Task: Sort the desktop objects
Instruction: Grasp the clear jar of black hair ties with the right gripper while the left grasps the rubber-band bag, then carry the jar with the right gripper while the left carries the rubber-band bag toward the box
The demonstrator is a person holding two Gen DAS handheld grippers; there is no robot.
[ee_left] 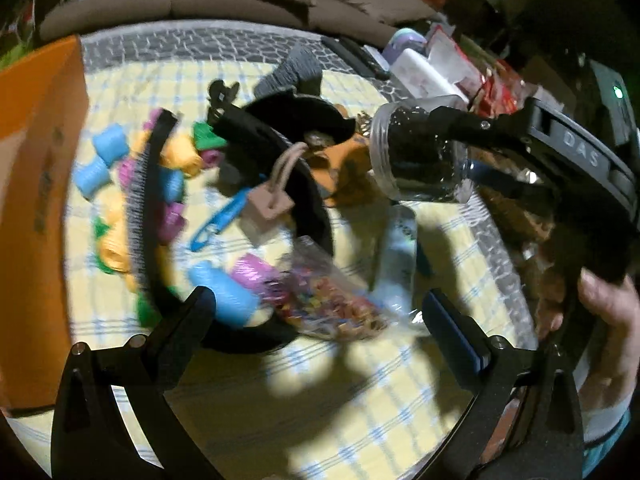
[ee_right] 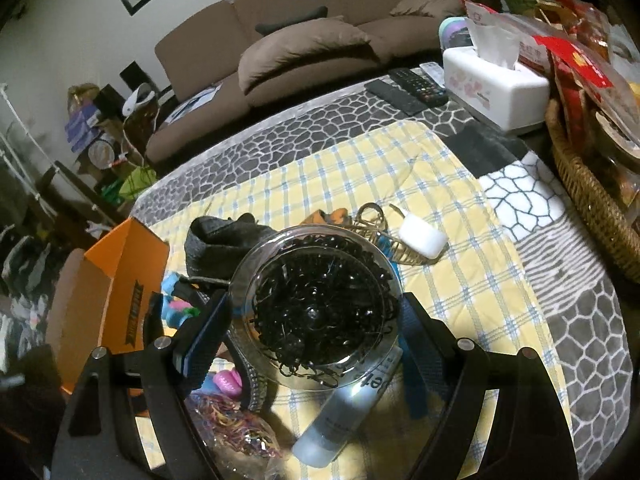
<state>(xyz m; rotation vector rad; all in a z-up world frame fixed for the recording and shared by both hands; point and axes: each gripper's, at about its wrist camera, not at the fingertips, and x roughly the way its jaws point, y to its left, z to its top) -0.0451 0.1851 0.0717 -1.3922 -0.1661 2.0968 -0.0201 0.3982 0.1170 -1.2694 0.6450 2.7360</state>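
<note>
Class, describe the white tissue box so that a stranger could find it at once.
Start at the brown sofa and come forward to the table's far right corner. The tissue box sits beside black remote controls and a wicker basket. Only it is white, with tissue sticking up.

Clear jar (ee_left: 416,152) of black hair ties, clamped in right tool (ee_left: 436,136), lifted above checked cloth (ee_left: 360,400). Coloured rollers (ee_left: 100,160), comb (ee_left: 140,200), orange box (ee_left: 36,200) left. Left tool (ee_left: 320,328) open, empty.

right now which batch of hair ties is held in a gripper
The black ones in the clear jar, clamped by the right gripper. The colourful ones sit in a bag on the cloth.
</note>
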